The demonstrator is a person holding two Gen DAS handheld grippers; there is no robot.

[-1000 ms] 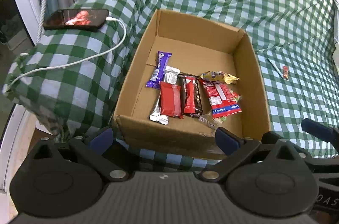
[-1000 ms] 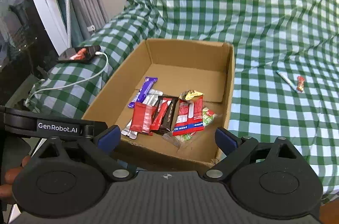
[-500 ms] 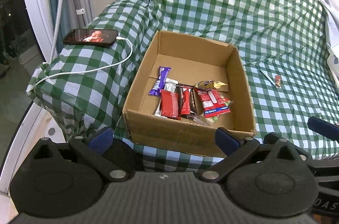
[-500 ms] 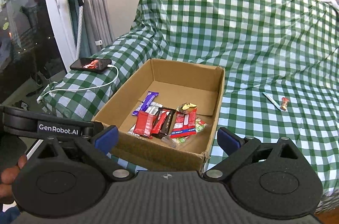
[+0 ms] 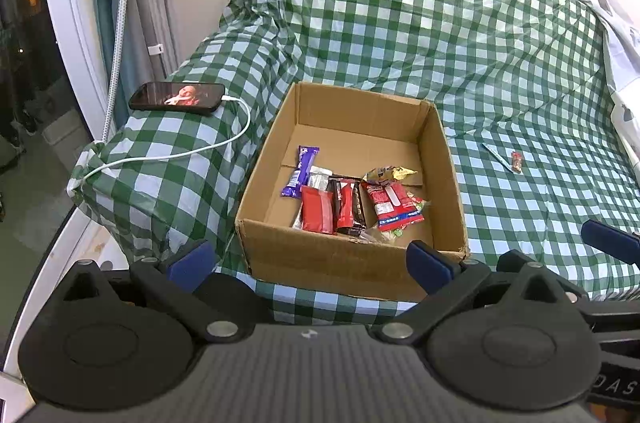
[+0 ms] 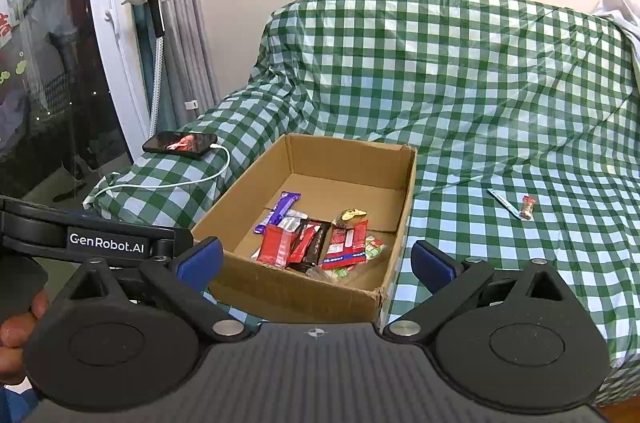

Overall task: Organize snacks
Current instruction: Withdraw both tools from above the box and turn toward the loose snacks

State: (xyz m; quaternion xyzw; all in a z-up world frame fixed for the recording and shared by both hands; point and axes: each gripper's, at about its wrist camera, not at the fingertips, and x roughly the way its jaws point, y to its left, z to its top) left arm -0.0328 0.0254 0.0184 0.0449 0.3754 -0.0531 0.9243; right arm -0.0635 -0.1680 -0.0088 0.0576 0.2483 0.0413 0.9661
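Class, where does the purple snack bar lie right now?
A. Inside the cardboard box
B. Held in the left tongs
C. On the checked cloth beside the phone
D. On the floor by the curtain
A: the purple snack bar lies on the floor of the cardboard box, at the left of the other wrappers.

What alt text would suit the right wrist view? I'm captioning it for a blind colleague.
An open cardboard box holding a heap of wrapped snacks sits on a sofa draped in a green checked cover, seen past the open right gripper. A charging phone lies on the armrest; a small wrapped candy lies outside the box.
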